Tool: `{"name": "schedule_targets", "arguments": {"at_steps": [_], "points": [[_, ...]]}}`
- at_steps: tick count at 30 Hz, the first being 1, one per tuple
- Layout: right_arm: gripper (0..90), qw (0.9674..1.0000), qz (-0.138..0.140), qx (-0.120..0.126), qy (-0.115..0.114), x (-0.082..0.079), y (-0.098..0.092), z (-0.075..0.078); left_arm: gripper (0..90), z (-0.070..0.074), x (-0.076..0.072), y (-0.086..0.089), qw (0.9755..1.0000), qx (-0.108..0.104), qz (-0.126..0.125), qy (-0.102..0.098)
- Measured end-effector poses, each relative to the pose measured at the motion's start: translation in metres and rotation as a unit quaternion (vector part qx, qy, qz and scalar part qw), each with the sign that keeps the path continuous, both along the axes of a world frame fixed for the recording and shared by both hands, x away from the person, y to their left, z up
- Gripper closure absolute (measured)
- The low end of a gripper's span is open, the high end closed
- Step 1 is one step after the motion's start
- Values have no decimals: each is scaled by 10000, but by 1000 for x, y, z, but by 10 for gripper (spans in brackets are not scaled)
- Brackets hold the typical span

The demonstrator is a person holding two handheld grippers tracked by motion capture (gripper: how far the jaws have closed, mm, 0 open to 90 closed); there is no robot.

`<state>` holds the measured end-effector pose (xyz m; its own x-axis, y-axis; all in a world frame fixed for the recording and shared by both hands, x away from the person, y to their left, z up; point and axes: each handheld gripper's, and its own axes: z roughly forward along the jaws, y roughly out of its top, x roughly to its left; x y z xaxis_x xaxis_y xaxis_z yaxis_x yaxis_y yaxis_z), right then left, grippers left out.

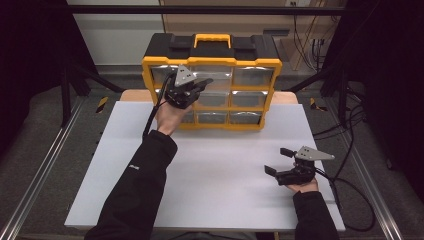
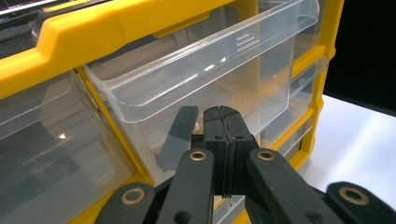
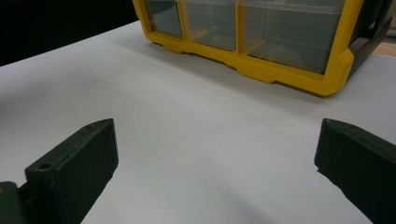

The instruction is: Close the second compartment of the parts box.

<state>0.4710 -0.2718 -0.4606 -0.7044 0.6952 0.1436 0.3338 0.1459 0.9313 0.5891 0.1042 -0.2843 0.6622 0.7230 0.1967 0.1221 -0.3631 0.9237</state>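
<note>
A yellow and black organizer point(image 1: 212, 62) with clear drawers stands upright at the back of the white table point(image 1: 225, 200). My left gripper point(image 1: 205, 82) is up against its front, by the top row. In the left gripper view its jaws point(image 2: 223, 114) are shut flat on each other with nothing between them, their tips at the front wall of a clear drawer point(image 2: 201, 70) that sticks out a little from the yellow frame point(image 2: 93, 32). My right gripper point(image 1: 278, 161) rests low over the table at the right, open and holding nothing point(image 3: 217, 130), facing the organizer's bottom row point(image 3: 280, 70).
The organizer has a yellow carry handle point(image 1: 212, 40) on top. Cables point(image 1: 350, 195) trail off the table's right side. Metal rails point(image 1: 40, 170) run along both sides of the table. Bare white tabletop lies between my two hands.
</note>
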Motion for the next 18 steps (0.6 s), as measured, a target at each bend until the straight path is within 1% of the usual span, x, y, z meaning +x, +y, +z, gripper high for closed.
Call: {"name": "schedule_targets", "arguments": {"at_steps": [6, 12, 18], "points": [[2, 10000, 17, -5, -1, 0, 0, 0, 892, -1, 3, -1, 10000, 4, 21, -29], [1, 10000, 6, -11, 11, 0, 0, 0, 892, -2, 6, 0, 10000, -91, 10, -1], [1, 10000, 14, -20, 6, 0, 0, 0, 892, -3, 8, 0, 9999, -98, 35, -48]]}}
